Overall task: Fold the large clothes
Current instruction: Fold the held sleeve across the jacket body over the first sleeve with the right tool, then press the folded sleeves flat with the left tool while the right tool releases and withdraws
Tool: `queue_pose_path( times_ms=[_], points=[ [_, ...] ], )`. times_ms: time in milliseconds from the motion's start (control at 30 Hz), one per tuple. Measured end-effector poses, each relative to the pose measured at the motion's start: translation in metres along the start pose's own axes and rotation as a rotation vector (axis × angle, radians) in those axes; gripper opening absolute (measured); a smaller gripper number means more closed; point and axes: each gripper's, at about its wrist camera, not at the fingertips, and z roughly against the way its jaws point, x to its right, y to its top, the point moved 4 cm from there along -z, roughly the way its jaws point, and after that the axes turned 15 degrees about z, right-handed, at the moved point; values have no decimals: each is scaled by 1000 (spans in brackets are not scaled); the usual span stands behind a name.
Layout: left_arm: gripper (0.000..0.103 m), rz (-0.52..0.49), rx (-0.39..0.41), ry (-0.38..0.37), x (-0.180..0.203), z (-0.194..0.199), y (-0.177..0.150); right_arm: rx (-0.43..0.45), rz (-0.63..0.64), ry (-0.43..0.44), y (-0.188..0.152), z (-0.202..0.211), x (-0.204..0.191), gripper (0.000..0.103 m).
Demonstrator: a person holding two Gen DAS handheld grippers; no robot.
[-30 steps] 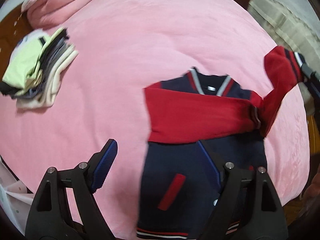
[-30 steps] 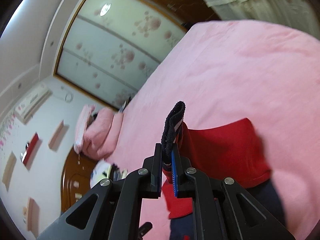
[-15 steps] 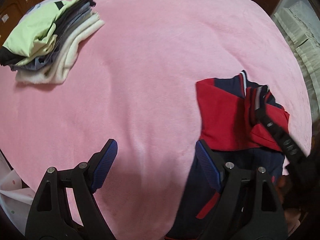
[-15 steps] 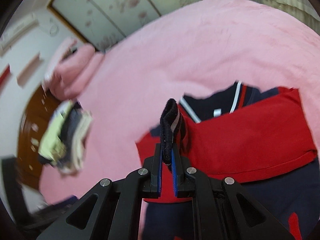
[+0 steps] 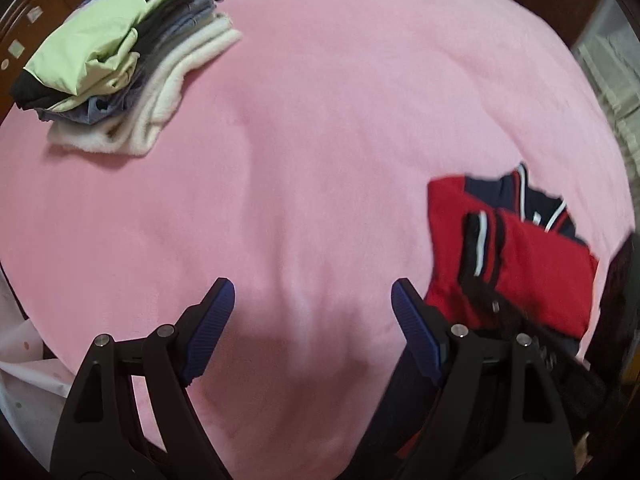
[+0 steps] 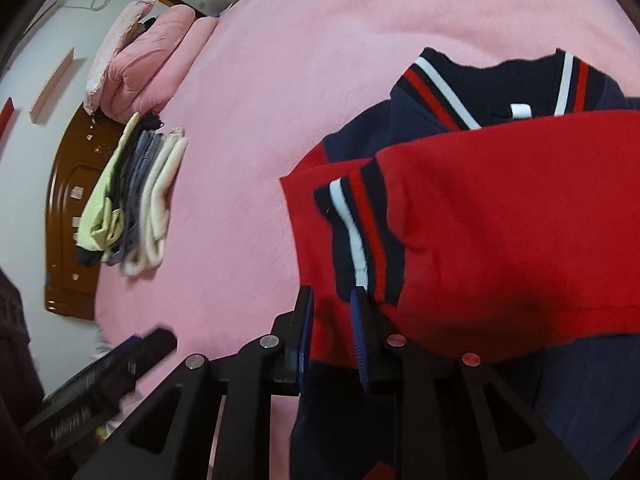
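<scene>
Right wrist view — right gripper (image 6: pixel 331 300) jaws just parting, seemingly off striped cuff (image 6: pixel 362 224); left gripper (image 5: pixel 312 304) jaws wide.

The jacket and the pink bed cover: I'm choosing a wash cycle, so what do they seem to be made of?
The jacket looks like soft matte fleece or sweatshirt knit, red sleeves on a navy body. Its striped cuff and collar look like ribbed knit, going by the even bands. The pink bed cover seems a plush, velvety fleece: a faint sheen and brushed shading show. Exact fibres cannot be told.
</scene>
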Motion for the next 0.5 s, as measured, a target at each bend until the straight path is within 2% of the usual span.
queue_pose_path(
  times_ms=[100,200,300,367,433,500],
  points=[
    [79,1,0,-90,19,3,2,68,12,0,2,26,0,20],
    [78,40,-43,-240,48,3,-6,147,0,-52,2,51,17,20],
    [66,66,-59,-368,86,-2,-16,185,-33,-99,4,65,44,20],
    [48,39,-54,-402,116,-11,-22,191,-68,-110,4,69,68,20],
    [38,11,-61,-425,146,-29,-27,208,-98,-114,8,75,91,17],
    [34,-6,-66,-380,162,-48,-31,221,-126,-89,10,76,112,14]
  ],
)
